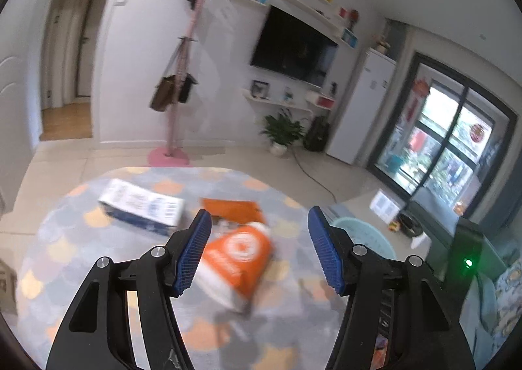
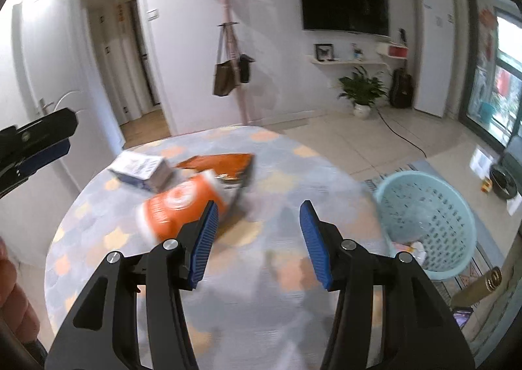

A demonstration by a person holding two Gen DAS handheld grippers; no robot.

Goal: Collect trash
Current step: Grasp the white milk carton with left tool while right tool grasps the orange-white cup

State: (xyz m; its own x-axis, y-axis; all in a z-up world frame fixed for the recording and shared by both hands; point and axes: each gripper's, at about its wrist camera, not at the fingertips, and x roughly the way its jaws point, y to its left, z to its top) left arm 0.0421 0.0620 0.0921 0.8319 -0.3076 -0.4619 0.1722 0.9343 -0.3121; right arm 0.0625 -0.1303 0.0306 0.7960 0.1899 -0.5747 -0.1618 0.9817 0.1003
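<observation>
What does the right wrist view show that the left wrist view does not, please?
Only the right wrist view shows inside the teal basket, where some trash already lies, and the left gripper's fingers at its edge. Only the left wrist view shows a box with a green light. Both show the orange bag, the blue-and-white carton, the table and open jaws.

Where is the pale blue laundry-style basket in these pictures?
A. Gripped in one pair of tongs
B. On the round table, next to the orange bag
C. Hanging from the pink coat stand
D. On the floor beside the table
D: the pale blue basket stands on the floor to the right of the round table, apart from the orange bag lying on the tabletop.
</observation>
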